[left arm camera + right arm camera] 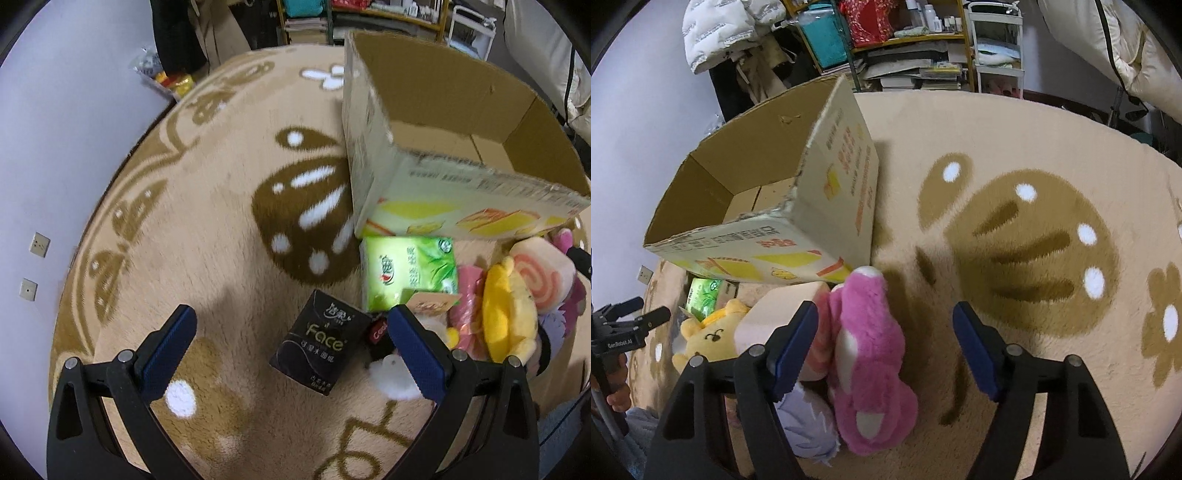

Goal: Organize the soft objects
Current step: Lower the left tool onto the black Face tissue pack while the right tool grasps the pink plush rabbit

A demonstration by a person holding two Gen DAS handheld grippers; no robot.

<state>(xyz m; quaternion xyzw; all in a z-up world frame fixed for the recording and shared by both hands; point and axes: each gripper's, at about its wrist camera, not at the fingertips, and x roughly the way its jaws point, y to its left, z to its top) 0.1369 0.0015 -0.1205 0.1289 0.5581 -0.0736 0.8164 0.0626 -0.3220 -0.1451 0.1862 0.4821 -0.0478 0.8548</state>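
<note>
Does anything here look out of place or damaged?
The cardboard box has a ragged, torn top rim along its near wall. It holds nothing visible, while plush toys and tissue packs, like the black tissue pack, lie in a heap on the rug beside it.

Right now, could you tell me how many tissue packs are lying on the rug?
2. The black tissue pack lies between the left gripper's open fingers; the green tissue pack sits just beyond it, against the cardboard box. Others may hide under the plush toys.
</note>
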